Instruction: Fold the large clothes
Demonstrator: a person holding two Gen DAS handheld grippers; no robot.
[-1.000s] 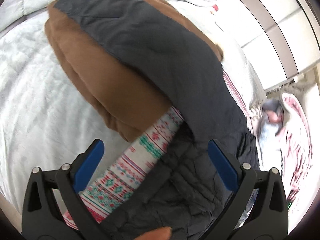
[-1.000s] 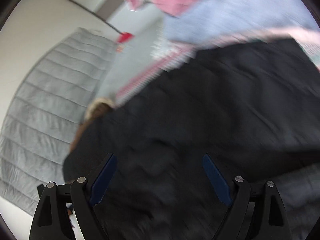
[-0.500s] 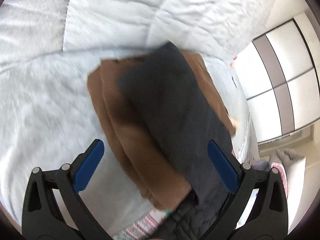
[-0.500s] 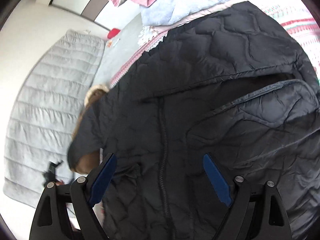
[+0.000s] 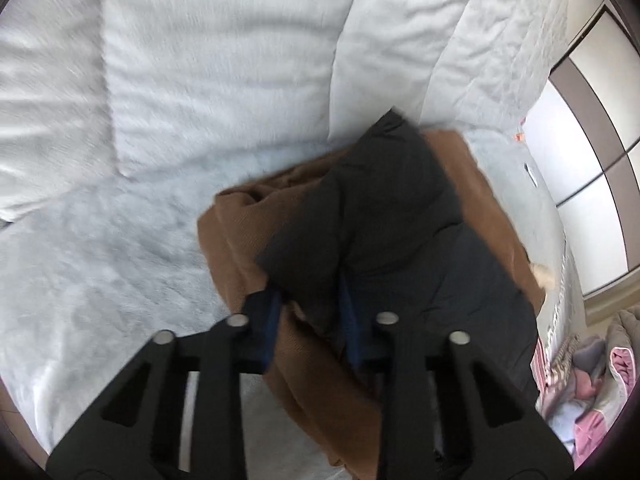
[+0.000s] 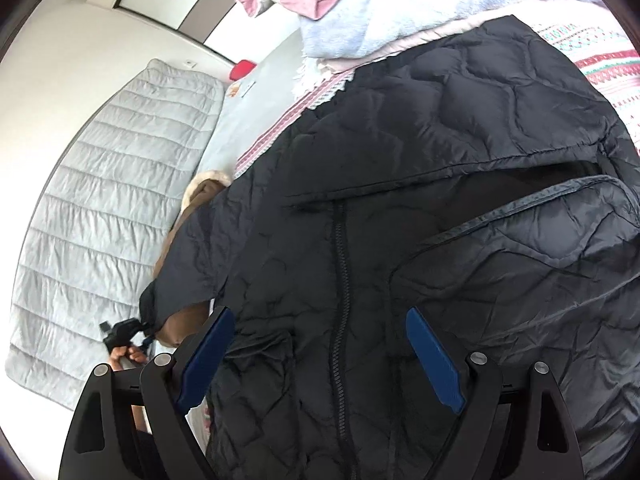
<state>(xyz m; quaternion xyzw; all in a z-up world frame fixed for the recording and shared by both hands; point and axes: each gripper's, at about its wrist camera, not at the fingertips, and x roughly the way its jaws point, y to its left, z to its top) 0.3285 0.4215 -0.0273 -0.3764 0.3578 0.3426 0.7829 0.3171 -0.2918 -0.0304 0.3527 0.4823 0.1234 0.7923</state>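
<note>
On the left, my left hand-held gripper (image 5: 310,320) is closing, the sleeve end (image 5: 304,256) of the black quilted jacket (image 6: 400,220) between its pads, presumably to fold it inward. The jacket lies across a brown garment (image 5: 240,240) on the bed (image 5: 120,260). My right hand-held gripper (image 6: 320,354) hangs released above the zipper (image 6: 340,300), holding nothing.

The left hand-held gripper (image 5: 310,316) is pointed steeply downward, and its jaws are being closed, with a fold of the black quilted jacket's sleeve (image 5: 360,220) caught between the blue pads; contact seems to be made, though blur hides the exact line. The right hand-held gripper (image 6: 318,354) is held spread wide above the jacket body, nothing being pinched. The person's left hand (image 6: 128,354) is glimpsed gripping the other tool's handle.
</note>
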